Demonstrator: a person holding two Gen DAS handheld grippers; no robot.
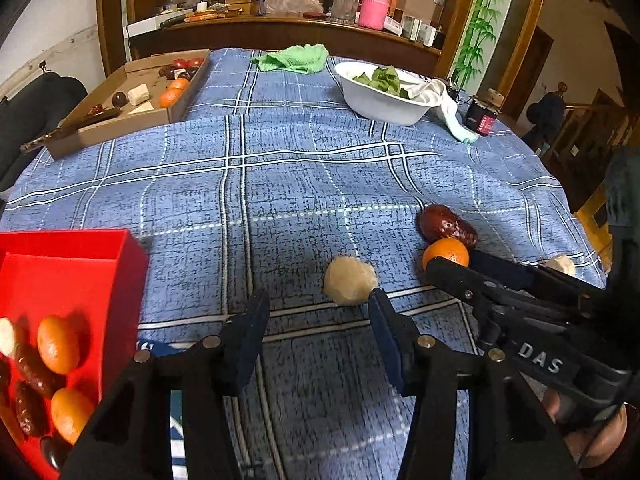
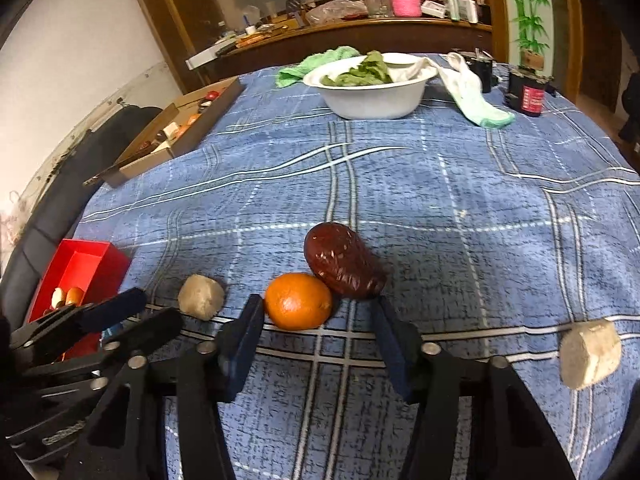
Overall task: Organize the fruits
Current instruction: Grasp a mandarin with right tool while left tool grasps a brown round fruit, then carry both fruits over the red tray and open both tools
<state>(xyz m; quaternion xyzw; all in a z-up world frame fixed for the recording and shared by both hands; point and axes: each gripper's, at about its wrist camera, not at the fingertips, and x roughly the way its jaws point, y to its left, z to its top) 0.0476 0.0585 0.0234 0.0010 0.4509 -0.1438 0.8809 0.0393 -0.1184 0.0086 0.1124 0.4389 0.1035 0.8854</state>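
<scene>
A red box (image 1: 80, 276) at the near left holds oranges and dark red dates; it also shows in the right wrist view (image 2: 86, 268). On the blue checked cloth lie a pale round fruit (image 1: 350, 280) (image 2: 201, 296), an orange (image 1: 445, 254) (image 2: 298, 300) touching a dark red date (image 1: 446, 226) (image 2: 344, 264), and a second pale piece (image 2: 590, 354) at the right. My left gripper (image 1: 318, 316) is open and empty, just short of the pale round fruit. My right gripper (image 2: 318, 320) is open and empty, its jaws either side of the orange's near edge.
A cardboard tray (image 1: 132, 100) with more fruit sits at the far left. A white bowl (image 1: 380, 98) of green leaves, a green cloth (image 1: 294, 58), a white sock (image 2: 472, 92) and a dark jar (image 2: 528, 94) stand at the far side of the table.
</scene>
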